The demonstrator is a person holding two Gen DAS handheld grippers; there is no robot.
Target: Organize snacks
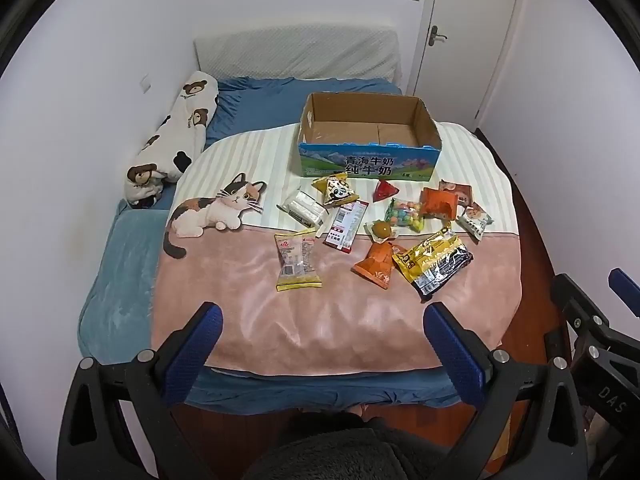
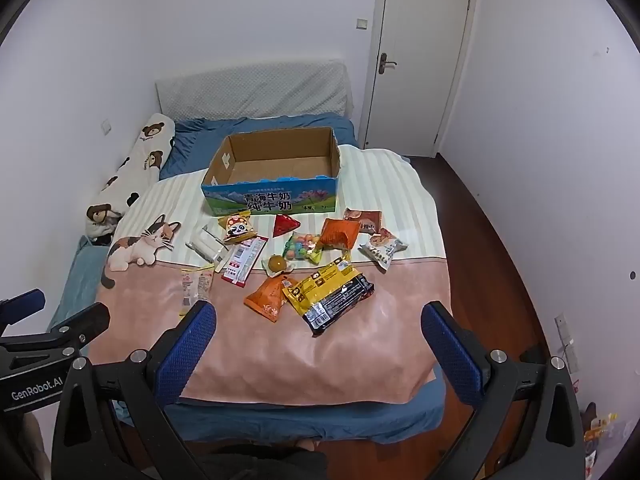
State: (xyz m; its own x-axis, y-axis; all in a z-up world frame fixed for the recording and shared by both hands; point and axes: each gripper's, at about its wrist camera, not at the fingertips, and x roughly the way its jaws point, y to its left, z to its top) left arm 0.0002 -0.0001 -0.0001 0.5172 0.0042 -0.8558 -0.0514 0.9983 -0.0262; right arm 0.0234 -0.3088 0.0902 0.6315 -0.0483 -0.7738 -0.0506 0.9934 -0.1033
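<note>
Left wrist view: my left gripper [image 1: 322,328] gapes wide, holding nothing, above the pink plush blanket [image 1: 332,320]. Scattered snack packets (yellow pouch [image 1: 298,261] leftmost, black-and-yellow wrapper [image 1: 434,262] rightward) lie before the empty cardboard milk box [image 1: 366,160]. My right gripper [image 2: 318,328] likewise stands wide, empty.

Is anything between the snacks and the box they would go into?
Nothing visible. The box is open-topped and looks empty, standing on the blanket just behind the scattered snacks. Both grippers, left and right, hang open short of them.
</note>
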